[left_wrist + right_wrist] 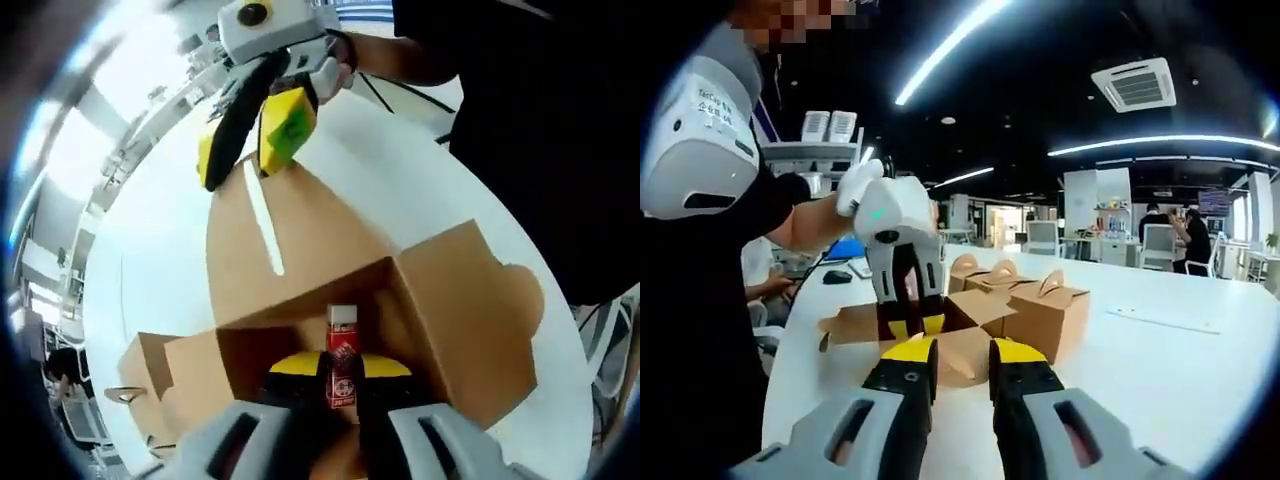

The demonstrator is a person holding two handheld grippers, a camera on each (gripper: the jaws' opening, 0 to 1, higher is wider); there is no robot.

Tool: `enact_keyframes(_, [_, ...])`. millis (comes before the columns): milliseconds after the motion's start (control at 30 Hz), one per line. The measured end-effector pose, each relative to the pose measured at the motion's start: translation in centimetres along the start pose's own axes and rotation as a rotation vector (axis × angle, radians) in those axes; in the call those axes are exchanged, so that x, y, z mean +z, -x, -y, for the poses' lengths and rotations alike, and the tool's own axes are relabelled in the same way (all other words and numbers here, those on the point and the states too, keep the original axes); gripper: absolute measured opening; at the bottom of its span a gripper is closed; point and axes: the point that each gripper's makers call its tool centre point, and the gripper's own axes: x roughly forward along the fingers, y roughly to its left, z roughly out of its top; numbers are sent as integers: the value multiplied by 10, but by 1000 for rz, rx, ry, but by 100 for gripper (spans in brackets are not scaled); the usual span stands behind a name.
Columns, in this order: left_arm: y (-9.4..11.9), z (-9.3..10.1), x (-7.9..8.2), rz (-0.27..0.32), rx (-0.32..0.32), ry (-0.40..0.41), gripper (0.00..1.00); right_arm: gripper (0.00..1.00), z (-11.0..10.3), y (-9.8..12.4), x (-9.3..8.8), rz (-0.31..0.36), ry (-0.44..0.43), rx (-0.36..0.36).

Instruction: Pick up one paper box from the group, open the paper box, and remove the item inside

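Yellow-tipped jaws of the left tool [340,385] rise from the bottom of the left gripper view, clenched on a small red carton [342,362] with a white cap, upright between the tips. Carton sits inside the open brown paper box [300,270], flaps spread wide on the white desk [160,270]. Long pale strip of light on the far flap.

Right tool [250,140] comes in at the top of the same view, held in a person's hand [335,65]; black jaws with yellow tips parted, just above the far flap. Contact with the flap: cannot tell.

Right gripper view: right tool's own jaws [960,352] in the foreground, released, narrow gap between the yellow tips, nothing in them. Just beyond, the left tool [908,322] points down into the open paper box [965,335], gripped by the person's hand [855,190]. Carton hidden from this side. Three closed paper boxes [1035,305] with arched handles stand just behind the open one, on the desk [1160,370]. Office chairs and seated people far back.
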Motion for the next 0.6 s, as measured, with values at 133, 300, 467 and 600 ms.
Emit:
enact_keyframes(133, [8,-5,1,12,26,34,14,22,-2,1,0,4,-2,0])
enact_keyframes(300, [20,-4,6,63,40,57,14,22,0,3,3,6,2,-9])
enact_keyframes(467, [31,-7,7,94,84,111,14,22,0,2,9,21,2,-10])
enact_keyframes(600, [37,-6,8,127,113,137,14,22,-1,2,12,26,5,-12])
